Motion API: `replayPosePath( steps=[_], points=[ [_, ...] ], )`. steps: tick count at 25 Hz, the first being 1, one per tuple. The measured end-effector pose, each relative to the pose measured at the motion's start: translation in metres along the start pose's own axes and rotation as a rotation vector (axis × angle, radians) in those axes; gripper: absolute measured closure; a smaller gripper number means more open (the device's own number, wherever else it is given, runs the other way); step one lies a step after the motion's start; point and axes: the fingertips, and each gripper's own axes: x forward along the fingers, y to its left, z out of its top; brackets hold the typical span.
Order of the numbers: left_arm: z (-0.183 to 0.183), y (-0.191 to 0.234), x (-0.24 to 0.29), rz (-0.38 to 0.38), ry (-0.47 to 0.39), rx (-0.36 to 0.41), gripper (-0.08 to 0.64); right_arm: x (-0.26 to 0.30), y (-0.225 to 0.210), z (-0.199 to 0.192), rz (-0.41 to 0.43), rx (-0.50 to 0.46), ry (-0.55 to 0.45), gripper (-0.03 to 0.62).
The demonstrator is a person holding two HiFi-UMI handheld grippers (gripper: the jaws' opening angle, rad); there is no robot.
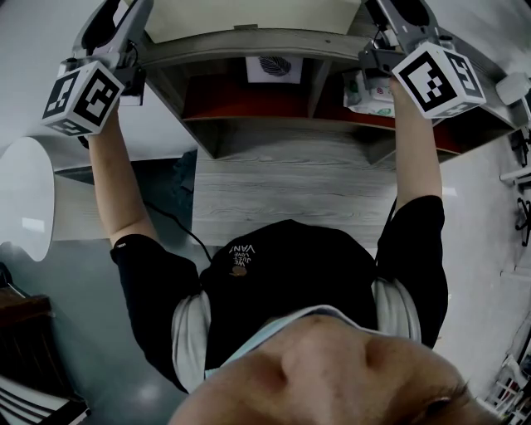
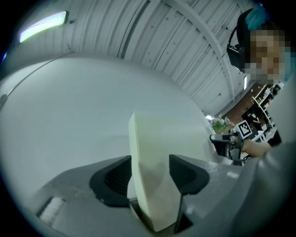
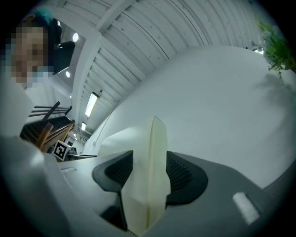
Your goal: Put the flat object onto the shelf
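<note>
The flat object (image 1: 249, 17) is a cream board that lies across the top of the grey shelf (image 1: 249, 43), which has a red inside. My left gripper (image 2: 150, 173) is at the board's left end and my right gripper (image 3: 149, 171) at its right end. In the left gripper view the cream board (image 2: 152, 152) stands edge-on between the jaws. It is close against the left pad, with a shadowed gap at the right pad. In the right gripper view the board (image 3: 155, 157) also stands between the spread pads, and I see no squeeze on it.
A leaf picture (image 1: 274, 68) and a green-and-white package (image 1: 365, 93) sit inside the shelf. A pale wooden desk (image 1: 290, 191) lies below it. A white round table (image 1: 25, 199) is at the left. A green plant (image 3: 277, 46) stands near the wall.
</note>
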Motion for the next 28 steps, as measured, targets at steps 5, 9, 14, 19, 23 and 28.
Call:
replayPosePath(
  steps=[5, 9, 14, 19, 23, 28],
  points=[
    [0.002, 0.001, -0.004, 0.009, -0.008, -0.005, 0.311, -0.004, 0.002, 0.003, 0.003, 0.004, -0.014, 0.377],
    [0.008, 0.003, -0.015, 0.027, -0.028, -0.010, 0.311, -0.010, 0.005, 0.007, 0.010, 0.014, -0.036, 0.377],
    [0.012, 0.002, -0.025, 0.042, -0.034, -0.010, 0.311, -0.019, 0.007, 0.014, 0.012, 0.020, -0.057, 0.377],
    [0.016, -0.006, -0.034, 0.045, -0.039, -0.002, 0.311, -0.026, 0.013, 0.016, 0.024, 0.019, -0.061, 0.377],
    [0.019, -0.012, -0.042, 0.061, -0.046, 0.010, 0.311, -0.033, 0.020, 0.019, 0.042, 0.017, -0.069, 0.377],
    [0.022, -0.027, -0.053, 0.057, -0.034, 0.017, 0.311, -0.043, 0.023, 0.018, 0.043, 0.025, -0.060, 0.377]
  ],
)
